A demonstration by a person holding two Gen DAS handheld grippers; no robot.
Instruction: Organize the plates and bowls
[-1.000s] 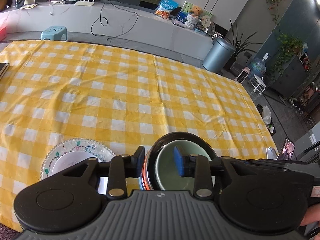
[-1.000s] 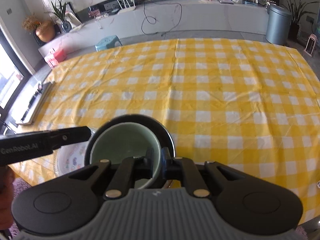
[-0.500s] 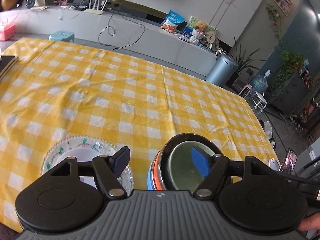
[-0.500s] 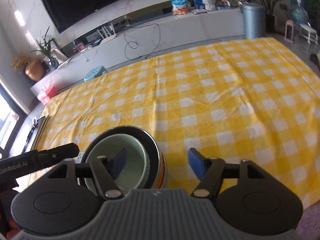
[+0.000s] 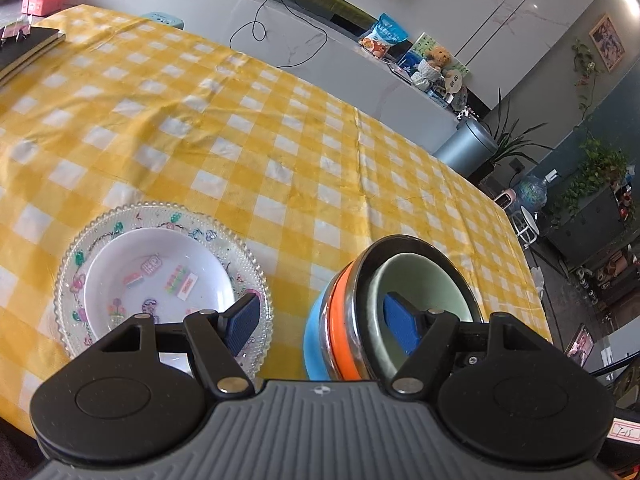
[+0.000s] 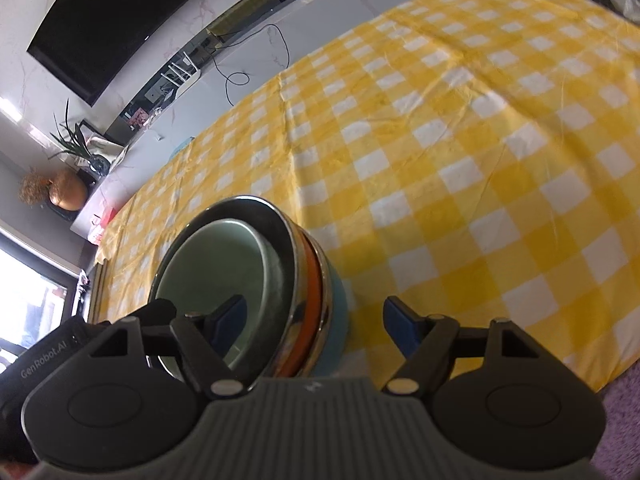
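Sitting leftmost on the desk [image 5: 280,128]: glass plate [image 5: 248,256] cradling white bowl [image 5: 160,280]. Hovering released, left tool [image 5: 320,320] straddling nested bowl stack [image 5: 360,312], likely just set down. Opening, gripping nothing: right tool [image 6: 312,324].

"GenRobot.AI" on left tongs' [image 6: 48,364] black housing, right-wrist view.
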